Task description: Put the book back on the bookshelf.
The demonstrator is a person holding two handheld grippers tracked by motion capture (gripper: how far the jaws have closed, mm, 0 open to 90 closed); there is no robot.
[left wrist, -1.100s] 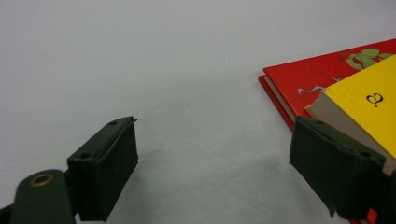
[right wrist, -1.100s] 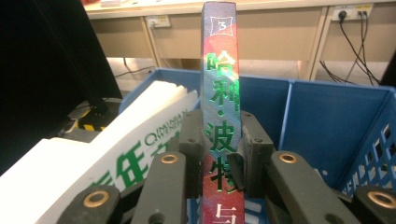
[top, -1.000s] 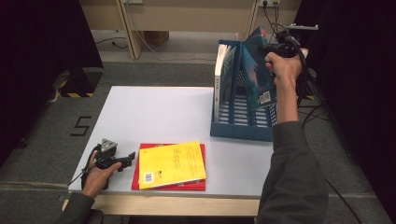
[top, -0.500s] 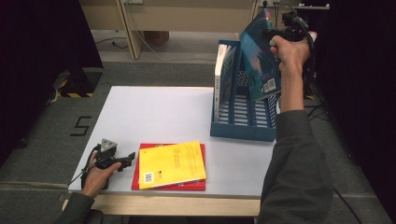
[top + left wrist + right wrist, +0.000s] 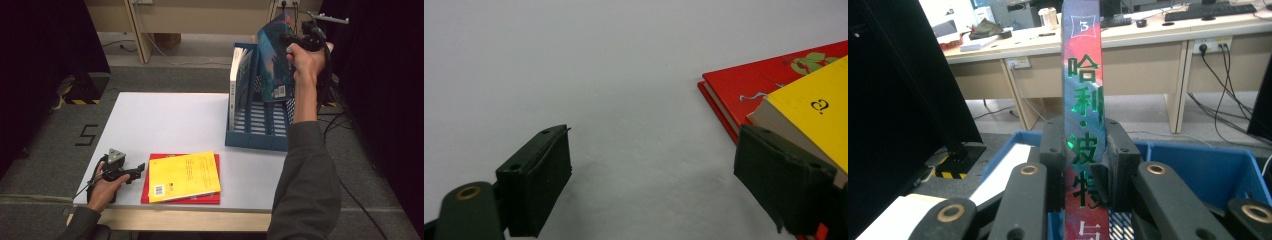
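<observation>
We have the blue book (image 5: 274,65) pinched by its spine in our right gripper (image 5: 295,42), lifted above the blue rack (image 5: 257,137) at the far right of the table (image 5: 170,122). In the right gripper view the jaws clamp both sides of the spine (image 5: 1083,125), lettering upright, the rack's rim (image 5: 1198,160) below. The book hangs tilted over the rack's slots, its lower edge not yet down between the dividers. A white-paged book (image 5: 239,82) already stands in the left compartment.

Our left gripper (image 5: 131,172) rests on the table near the front edge, jaws apart and holding nothing, just beside the yellow book (image 5: 184,176) that lies on the red book (image 5: 150,192). In the left gripper view one pad (image 5: 786,185) sits close against the yellow book's corner (image 5: 809,115).

What worries us:
- The grip is only on the spine, so the covers could swing open and catch a divider as we lower.
- Tilted as it is, the book could land across two slots or knock the standing book.
- A careless nudge from the left gripper could push the stack askew.
</observation>
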